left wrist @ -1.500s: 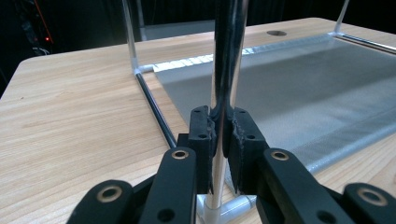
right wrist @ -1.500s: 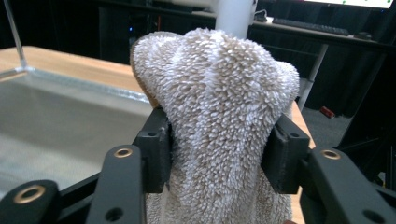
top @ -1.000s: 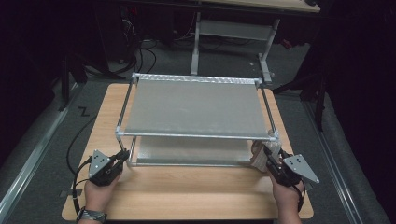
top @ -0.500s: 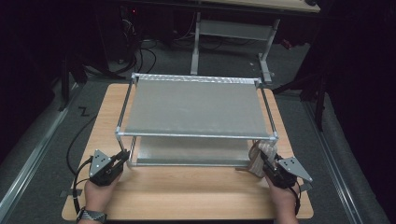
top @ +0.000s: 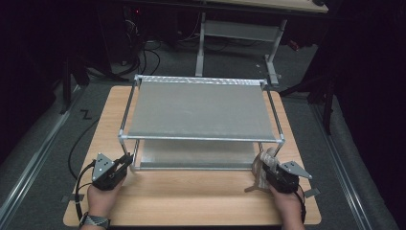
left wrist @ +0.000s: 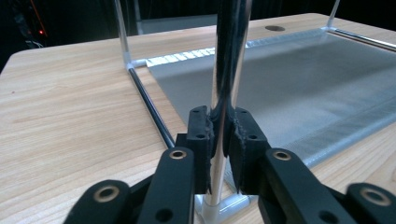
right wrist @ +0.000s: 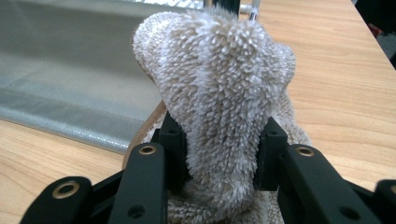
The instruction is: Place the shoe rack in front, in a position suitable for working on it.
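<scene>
A two-tier metal rack (top: 201,110) stands on the wooden table (top: 191,199). My left gripper (top: 127,161) is at the rack's front-left corner. In the left gripper view its pads (left wrist: 201,135) clamp the shiny upright post (left wrist: 229,56). The left gripper (left wrist: 219,135) has just been easing its jaws open, with the post still between them and touching them. My right gripper (top: 263,170) is at the front-right corner, shut on a fluffy beige cloth (top: 268,160). In the right gripper view the cloth (right wrist: 224,93) bulges up between the jaws of the right gripper (right wrist: 222,149) and hides most of the post behind it.
The rack's lower shelf (top: 191,154) lies just above the tabletop. A strip of bare table runs along the near edge between the two hands. A dark floor with cables (top: 143,55) and a desk frame (top: 239,33) lie beyond the table.
My right hand has sunk with the cloth, down along the front-right post toward the table. The left hand has stayed at its post.
</scene>
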{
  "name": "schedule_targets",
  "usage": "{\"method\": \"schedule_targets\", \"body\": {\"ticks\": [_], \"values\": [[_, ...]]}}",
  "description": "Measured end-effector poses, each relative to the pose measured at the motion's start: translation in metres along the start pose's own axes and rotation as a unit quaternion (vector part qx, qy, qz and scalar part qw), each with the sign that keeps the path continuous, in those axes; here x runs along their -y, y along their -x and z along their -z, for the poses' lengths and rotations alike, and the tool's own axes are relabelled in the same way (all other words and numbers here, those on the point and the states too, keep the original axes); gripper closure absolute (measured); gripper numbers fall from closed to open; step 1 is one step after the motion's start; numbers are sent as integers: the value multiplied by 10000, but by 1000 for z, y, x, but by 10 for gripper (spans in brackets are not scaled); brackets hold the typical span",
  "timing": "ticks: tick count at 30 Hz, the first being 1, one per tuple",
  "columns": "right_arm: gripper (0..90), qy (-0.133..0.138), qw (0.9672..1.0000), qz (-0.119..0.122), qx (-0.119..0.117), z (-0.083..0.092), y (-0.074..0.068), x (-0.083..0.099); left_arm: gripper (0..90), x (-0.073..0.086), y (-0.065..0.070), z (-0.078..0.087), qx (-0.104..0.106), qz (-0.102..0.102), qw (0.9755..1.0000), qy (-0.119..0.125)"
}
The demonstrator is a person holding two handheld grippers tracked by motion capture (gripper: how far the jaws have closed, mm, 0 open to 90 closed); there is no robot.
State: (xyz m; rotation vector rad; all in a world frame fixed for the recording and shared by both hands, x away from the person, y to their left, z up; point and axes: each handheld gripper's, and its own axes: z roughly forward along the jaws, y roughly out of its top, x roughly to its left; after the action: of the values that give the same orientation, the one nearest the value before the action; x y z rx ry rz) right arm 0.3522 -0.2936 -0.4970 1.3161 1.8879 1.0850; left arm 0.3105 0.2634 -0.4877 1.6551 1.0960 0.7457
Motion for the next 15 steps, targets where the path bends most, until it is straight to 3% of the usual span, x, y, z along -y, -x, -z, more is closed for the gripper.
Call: {"method": "schedule_targets", "body": {"ticks": [5, 8, 15], "values": [[639, 0, 10000, 3, -2, 0, 0, 0, 750, 1, 1, -1, -21, -61, 9999, -82], [633, 12, 10000, 3, 12, 0, 0, 0, 797, 1, 1, -1, -82, -80, 9999, -126], [619, 71, 10000, 23, 36, 2, -1, -1, 805, 0, 2, -2, -129, -177, 9997, -136]]}}
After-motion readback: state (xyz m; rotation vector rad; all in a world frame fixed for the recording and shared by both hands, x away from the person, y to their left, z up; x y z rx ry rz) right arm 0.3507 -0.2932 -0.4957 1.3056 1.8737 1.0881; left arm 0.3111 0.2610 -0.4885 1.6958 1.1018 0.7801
